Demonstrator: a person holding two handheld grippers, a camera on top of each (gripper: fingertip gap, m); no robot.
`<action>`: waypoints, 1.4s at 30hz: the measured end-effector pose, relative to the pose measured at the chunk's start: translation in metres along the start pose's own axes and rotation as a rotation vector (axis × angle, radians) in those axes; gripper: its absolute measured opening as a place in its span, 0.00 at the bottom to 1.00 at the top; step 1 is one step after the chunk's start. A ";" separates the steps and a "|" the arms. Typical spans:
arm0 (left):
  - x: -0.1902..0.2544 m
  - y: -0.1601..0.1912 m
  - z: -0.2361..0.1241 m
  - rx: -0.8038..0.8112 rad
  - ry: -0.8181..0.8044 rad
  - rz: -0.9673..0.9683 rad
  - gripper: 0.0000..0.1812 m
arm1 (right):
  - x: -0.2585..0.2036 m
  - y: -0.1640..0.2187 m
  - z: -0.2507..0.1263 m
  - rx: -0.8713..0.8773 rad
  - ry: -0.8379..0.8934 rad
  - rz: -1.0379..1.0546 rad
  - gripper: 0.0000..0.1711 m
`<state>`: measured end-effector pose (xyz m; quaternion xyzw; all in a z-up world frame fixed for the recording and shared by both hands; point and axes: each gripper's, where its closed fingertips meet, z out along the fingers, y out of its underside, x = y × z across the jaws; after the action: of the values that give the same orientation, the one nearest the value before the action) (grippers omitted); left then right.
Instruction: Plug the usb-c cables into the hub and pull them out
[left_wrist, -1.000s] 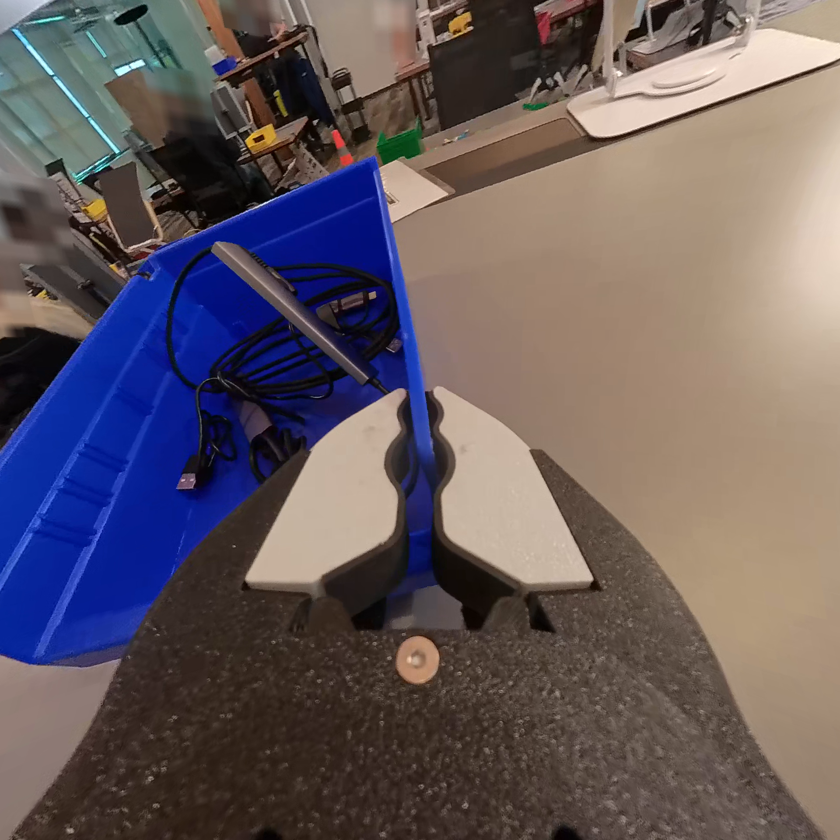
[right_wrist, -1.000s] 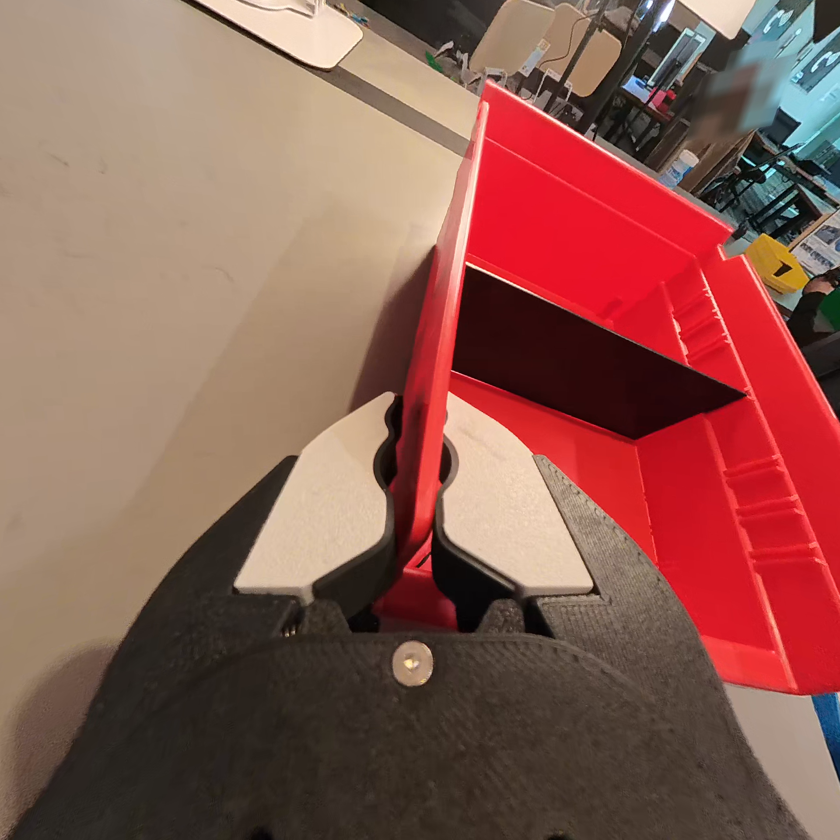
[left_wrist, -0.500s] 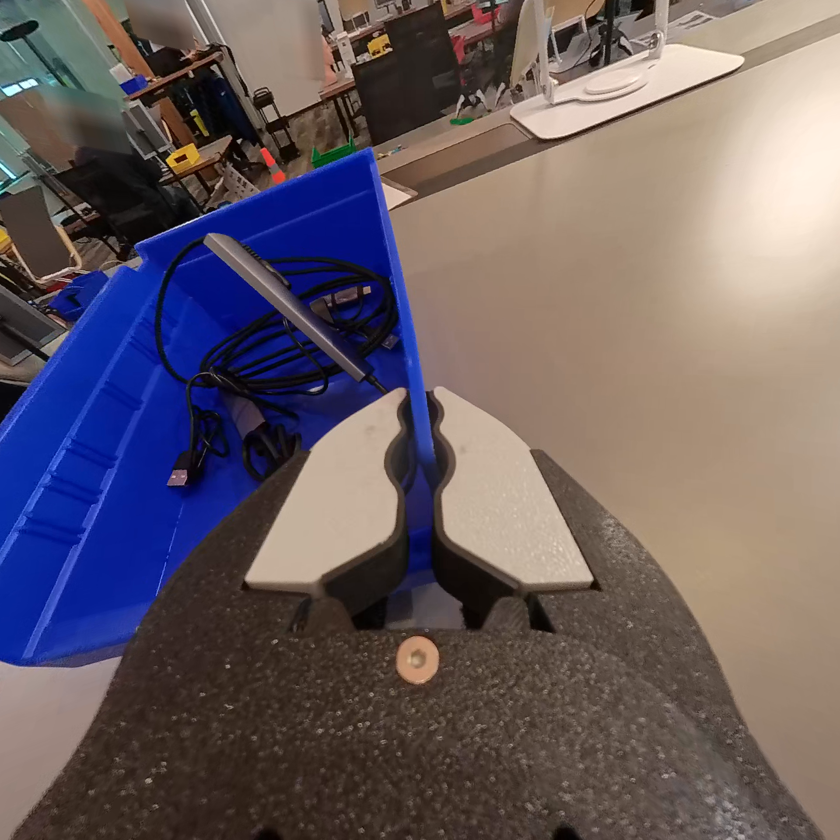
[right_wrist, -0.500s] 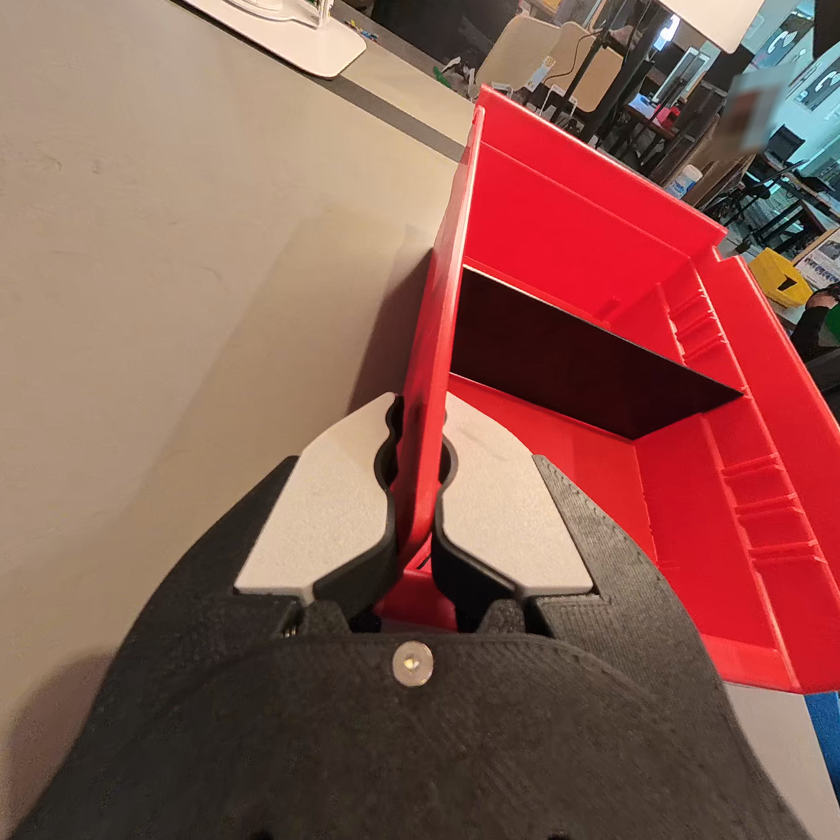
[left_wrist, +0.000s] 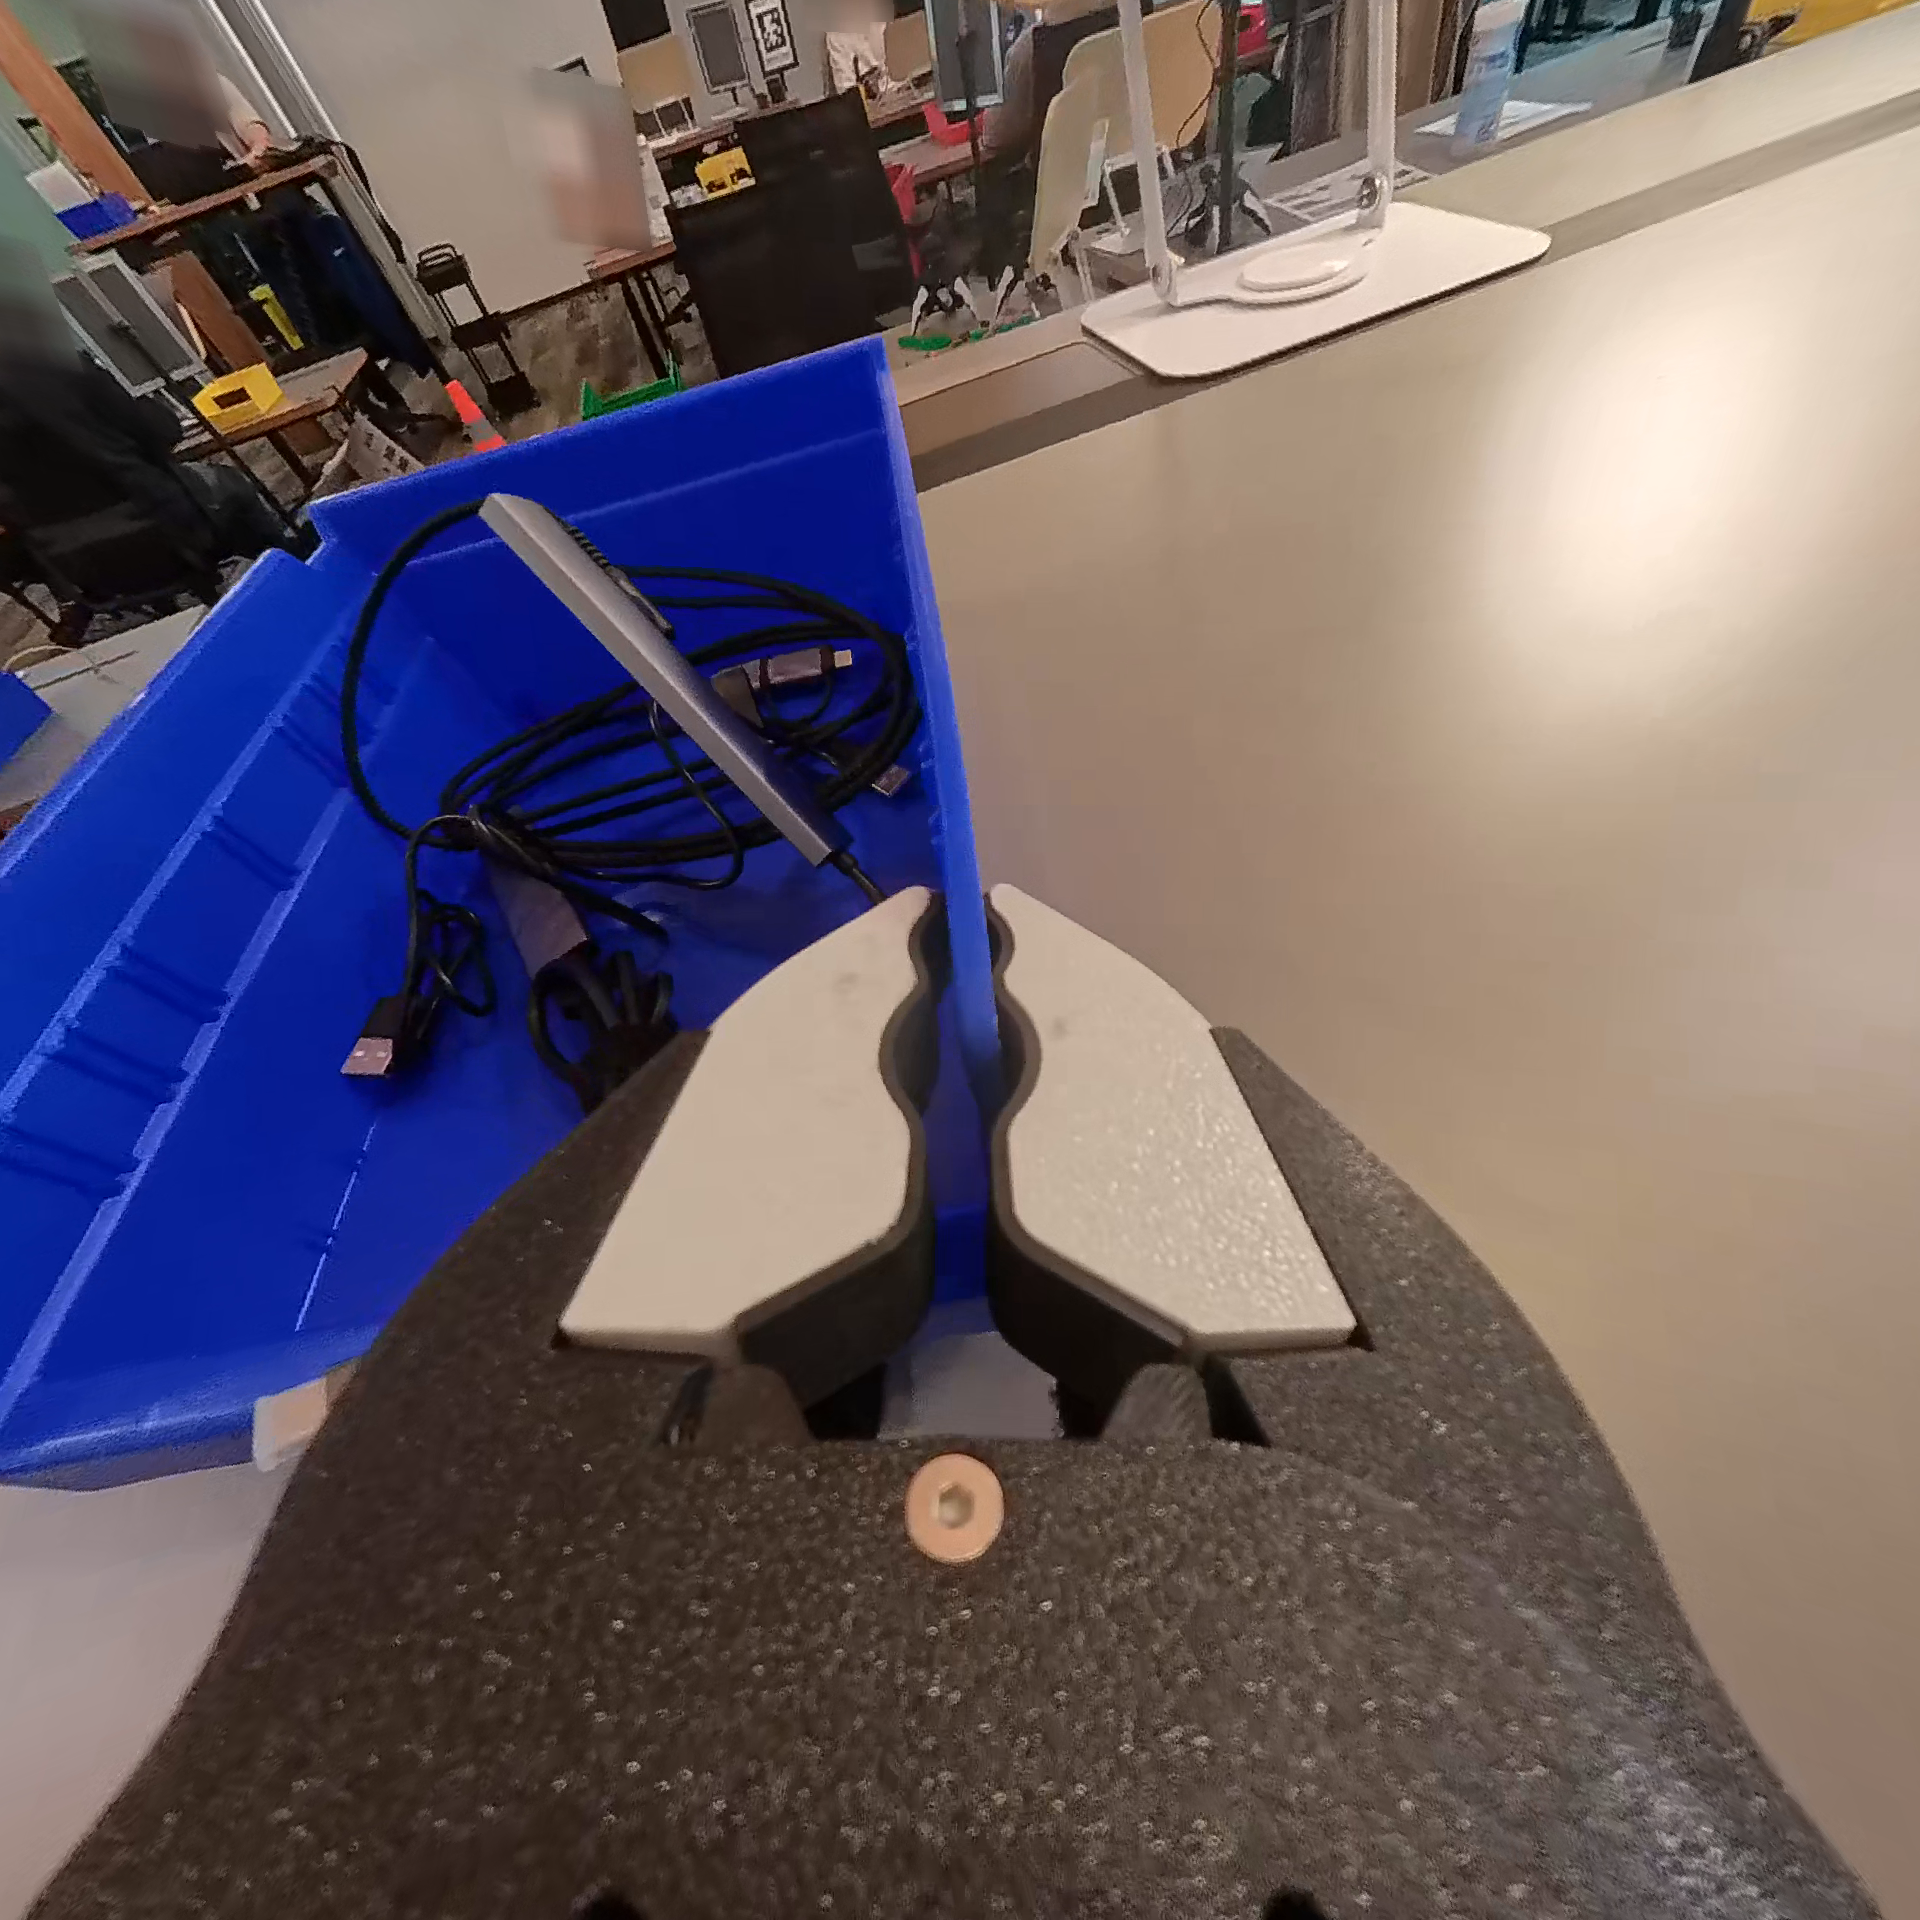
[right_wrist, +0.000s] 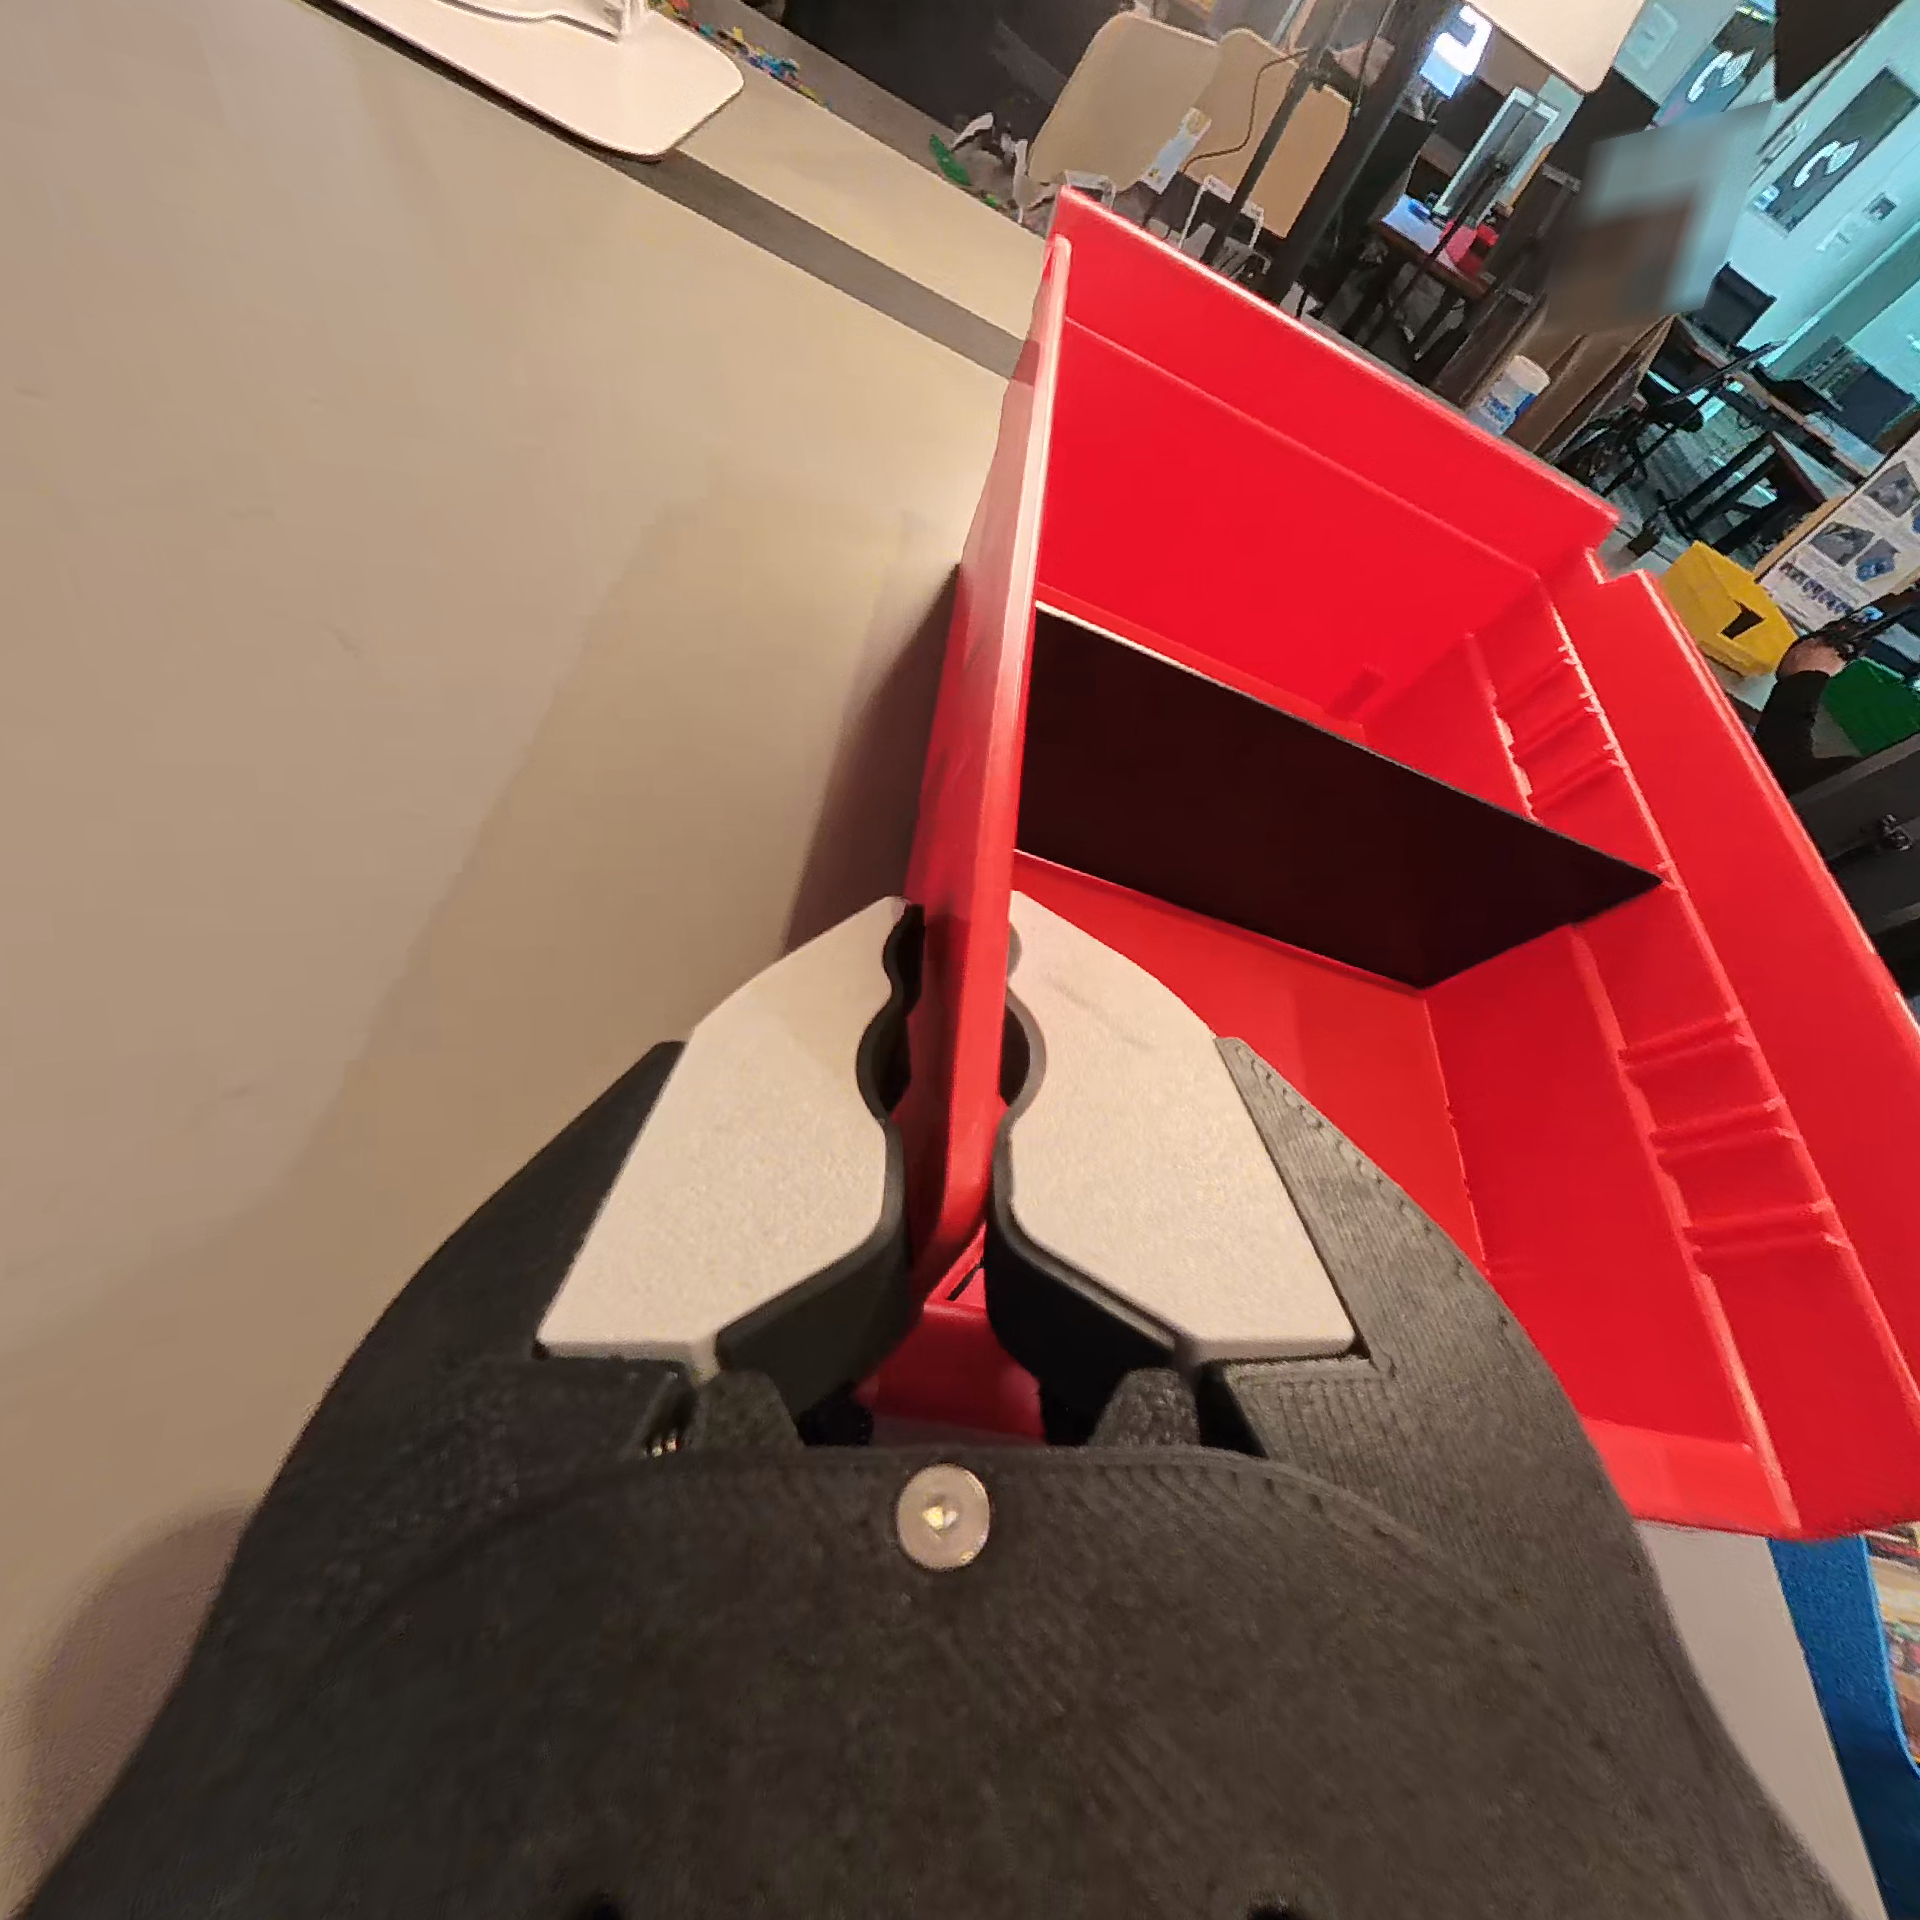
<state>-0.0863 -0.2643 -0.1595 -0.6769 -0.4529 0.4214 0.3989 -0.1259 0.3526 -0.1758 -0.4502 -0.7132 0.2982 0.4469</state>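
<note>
Both bins shifted slightly. Left gripper (left_wrist: 961, 925) pinches blue bin (left_wrist: 208, 935) wall; right gripper (right_wrist: 951, 925) pinches red bin (right_wrist: 1558, 1091) wall. Hub (left_wrist: 665, 675) and cables (left_wrist: 623, 800) lie inside blue bin, ahead-left of left gripper, hub leaning lengthwise away.

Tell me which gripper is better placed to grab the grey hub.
Left, probably. The left gripper grips the blue plastic bin holding the slim grey hub; the right gripper grips a red plastic bin.
</note>
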 end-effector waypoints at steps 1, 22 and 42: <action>-0.001 0.000 0.002 0.002 0.004 0.010 0.03 | 0.001 0.000 0.001 -0.005 0.004 -0.006 0.06; -0.068 -0.059 -0.030 0.129 0.029 -0.237 0.17 | -0.059 -0.012 -0.073 -0.034 0.040 0.107 0.19; -0.082 -0.010 0.135 -0.463 0.023 -0.180 0.23 | -0.218 -0.037 -0.026 -0.137 -0.210 0.040 0.19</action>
<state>-0.2340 -0.3180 -0.1768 -0.7119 -0.5913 0.2614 0.2743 -0.0736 0.1396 -0.2140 -0.4601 -0.7658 0.3031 0.3318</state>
